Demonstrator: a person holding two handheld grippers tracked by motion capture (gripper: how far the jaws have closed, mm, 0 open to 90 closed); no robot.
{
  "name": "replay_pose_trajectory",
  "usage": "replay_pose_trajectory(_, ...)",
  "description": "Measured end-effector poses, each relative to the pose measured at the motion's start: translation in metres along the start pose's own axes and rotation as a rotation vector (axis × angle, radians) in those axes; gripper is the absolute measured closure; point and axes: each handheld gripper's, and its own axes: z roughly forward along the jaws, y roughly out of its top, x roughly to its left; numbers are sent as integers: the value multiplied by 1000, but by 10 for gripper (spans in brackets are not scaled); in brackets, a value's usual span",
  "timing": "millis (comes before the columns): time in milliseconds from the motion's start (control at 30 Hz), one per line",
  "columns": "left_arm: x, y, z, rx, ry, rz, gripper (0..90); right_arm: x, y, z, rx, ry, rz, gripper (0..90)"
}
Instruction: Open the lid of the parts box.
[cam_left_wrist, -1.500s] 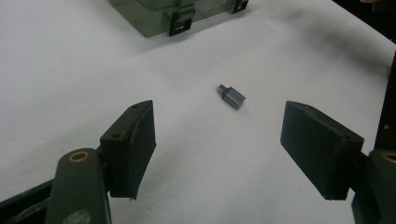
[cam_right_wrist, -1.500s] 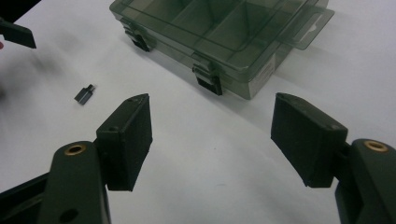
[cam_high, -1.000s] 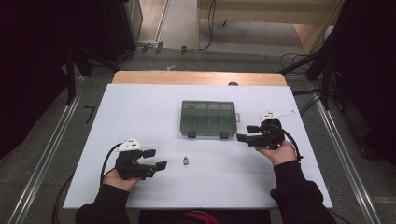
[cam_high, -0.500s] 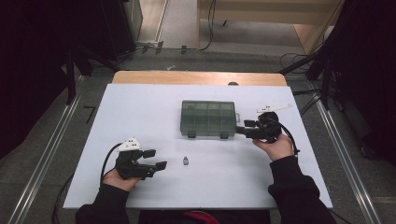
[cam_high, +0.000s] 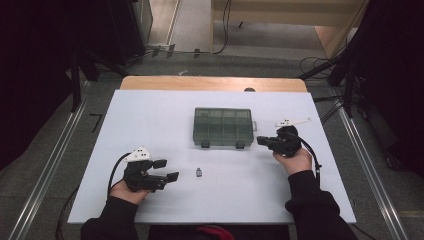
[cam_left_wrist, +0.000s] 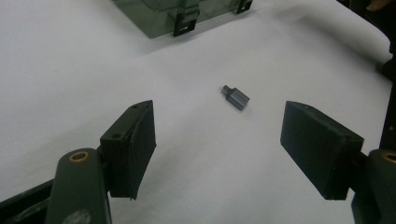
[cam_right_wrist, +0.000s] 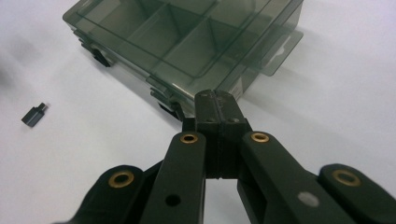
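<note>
organizer box (cam_right_wrist: 187, 42): smoky translucent plastic, glossy
small adapter (cam_left_wrist: 236, 97): grey, matt
tabletop (cam_high: 150, 115): white, smooth, matt
right tool (cam_right_wrist: 218, 105): black matt plastic, brass rivets

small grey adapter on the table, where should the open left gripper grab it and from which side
Judging from its shape, grip the small grey adapter across the two long flat sides of its blocky body, not the thin plug at one end. It lies flat and free on the white table, so come down from above with the left gripper, its jaws already wide open.
</note>
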Motion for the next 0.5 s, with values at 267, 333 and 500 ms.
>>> replay_pose_trajectory(267,-1,1,1,0,1,6,265,-1,-9,7,-8,-25,12,881)
replay_pose_trajectory(333,-1,1,1,-1,1,6,265,-3,-11,10,-10,-26,22,881)
replay_pose_trajectory(500,-1,0,1,-2,0,6,265,-6,-14,17,18,-9,39,881)
